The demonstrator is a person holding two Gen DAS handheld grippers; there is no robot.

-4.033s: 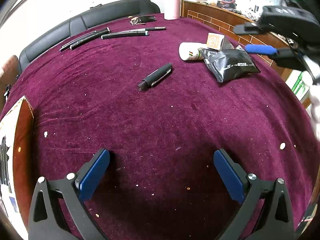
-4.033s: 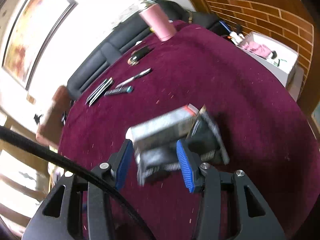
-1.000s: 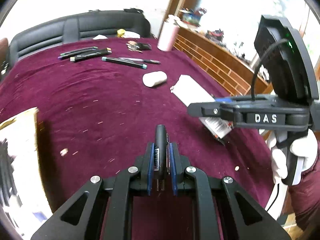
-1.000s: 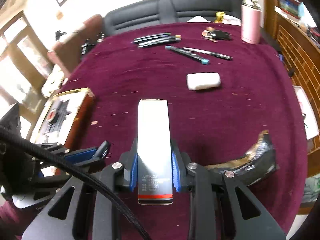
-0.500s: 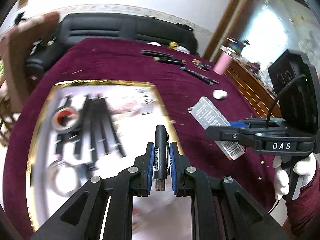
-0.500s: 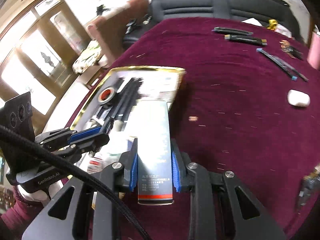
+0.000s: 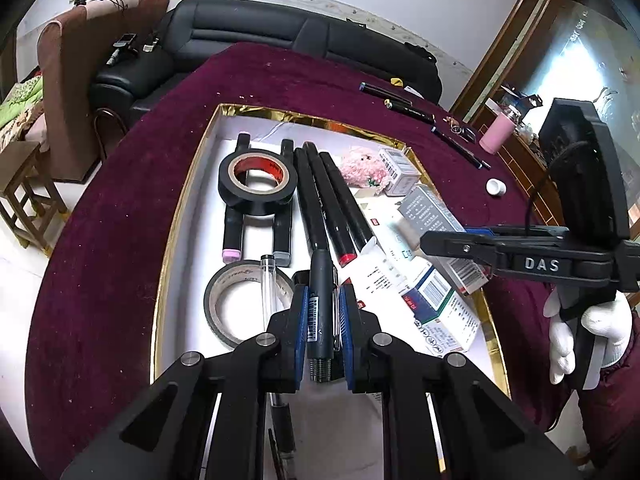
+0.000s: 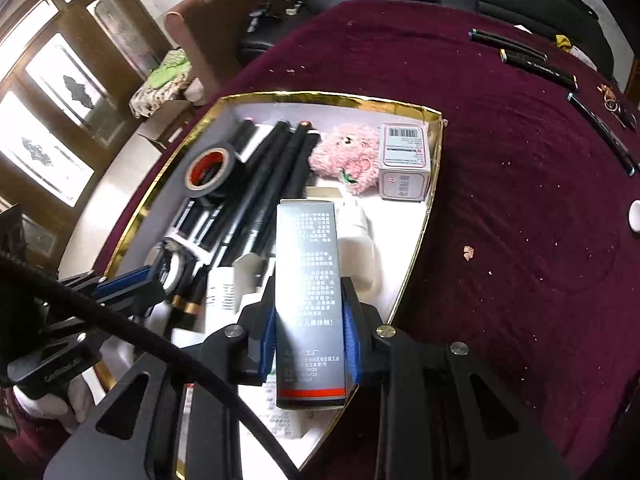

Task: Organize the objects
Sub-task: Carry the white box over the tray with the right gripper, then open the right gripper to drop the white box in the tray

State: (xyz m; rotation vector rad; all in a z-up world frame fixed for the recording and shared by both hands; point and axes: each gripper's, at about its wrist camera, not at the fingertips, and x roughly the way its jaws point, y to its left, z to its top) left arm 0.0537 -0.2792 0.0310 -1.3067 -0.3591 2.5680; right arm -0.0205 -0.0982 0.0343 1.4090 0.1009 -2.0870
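My left gripper [image 7: 322, 300] is shut on a dark pen [image 7: 321, 280] and holds it over the near part of a gold-rimmed white tray [image 7: 188, 184]. My right gripper [image 8: 310, 312] is shut on a tall grey box [image 8: 308, 272] with a red stripe, held above the tray's [image 8: 434, 184] right side. The right gripper [image 7: 448, 242] and its box [image 7: 430, 210] also show in the left wrist view, the left gripper [image 8: 136, 280] in the right wrist view. The tray holds black markers [image 7: 320, 196], tape rolls [image 7: 256, 178], a pink plush [image 7: 362, 170] and small boxes [image 7: 436, 304].
Several pens [image 7: 400, 100] lie on the maroon tablecloth [image 8: 520, 200] beyond the tray, with a white cap [image 7: 496, 187] and a pink bottle [image 7: 496, 134]. A black sofa [image 7: 280, 36] stands behind the table, a brown chair [image 7: 76, 60] at the left.
Both grippers carried their objects from the open tablecloth to over the tray. The tray now fills both views and looks closer than half a second ago.
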